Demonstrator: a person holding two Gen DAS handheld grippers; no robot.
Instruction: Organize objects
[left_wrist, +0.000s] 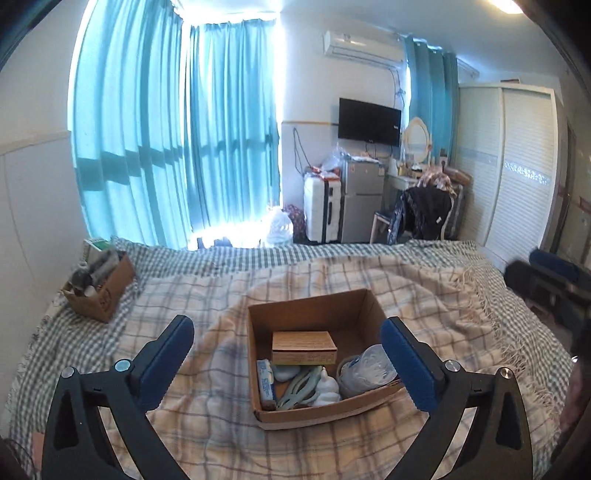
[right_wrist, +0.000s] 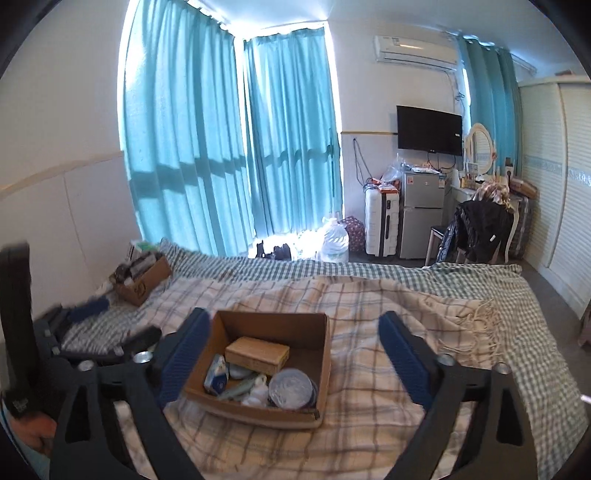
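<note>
An open cardboard box (left_wrist: 314, 314) sits on the plaid blanket in the middle of the bed; it also shows in the right wrist view (right_wrist: 321, 365). Inside lie a small brown carton (left_wrist: 303, 346), a blue-white packet (left_wrist: 266, 380), a pale green tool (left_wrist: 299, 387), a white figurine (left_wrist: 327, 389) and a clear round lidded tub (left_wrist: 367, 367). My left gripper (left_wrist: 288, 360) is open and empty, hovering just before the box. My right gripper (right_wrist: 291, 354) is open and empty, its fingers either side of the box. The left gripper shows blurred at the left of the right wrist view (right_wrist: 92, 325).
A second cardboard box (left_wrist: 101, 288) full of dark items stands at the bed's far left corner by the wall. Beyond the bed are teal curtains (left_wrist: 177, 140), a white suitcase (left_wrist: 321, 210), a small fridge (left_wrist: 362, 199), a chair with clothes (left_wrist: 428, 210) and a wardrobe (left_wrist: 517, 166).
</note>
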